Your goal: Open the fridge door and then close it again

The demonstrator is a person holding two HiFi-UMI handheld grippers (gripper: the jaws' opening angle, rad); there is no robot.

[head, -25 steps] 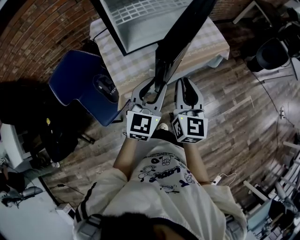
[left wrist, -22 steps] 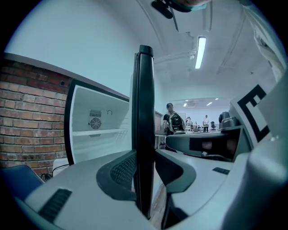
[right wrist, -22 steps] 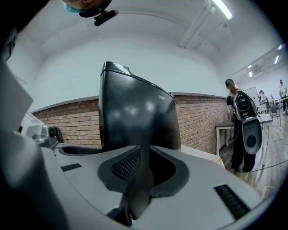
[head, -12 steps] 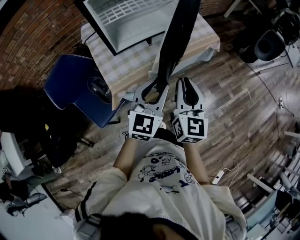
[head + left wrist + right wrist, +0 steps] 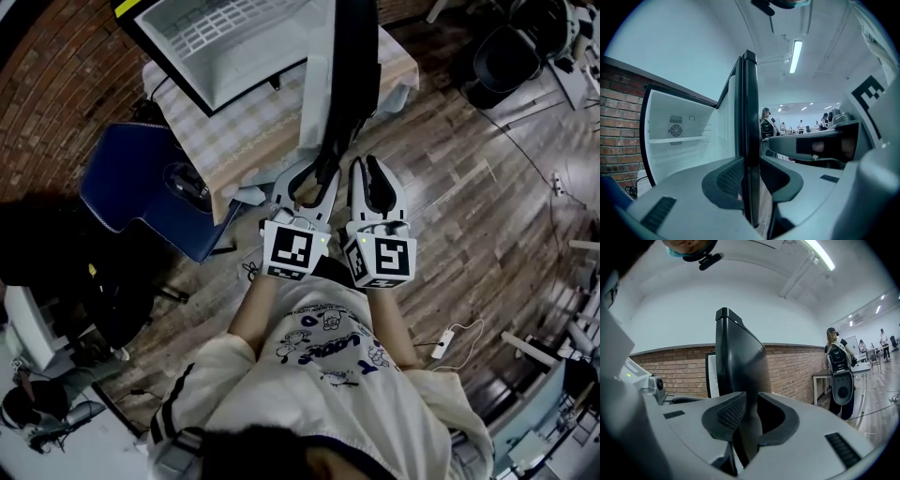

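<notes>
Item: fridge door, open, standing out past the near edge of the table, free edge upright. Our left gripper: jaws closing astride that edge. Our right gripper: narrowly parted, empty, just beside the outer face.

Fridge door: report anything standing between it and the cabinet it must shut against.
Nothing visible does: the gap between the fridge door and the open cabinet looks clear.

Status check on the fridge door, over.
Left gripper jaws closing on the fridge door edge. Right gripper at the door too, grip unclear. Door wide open; nothing visible blocking it.
</notes>
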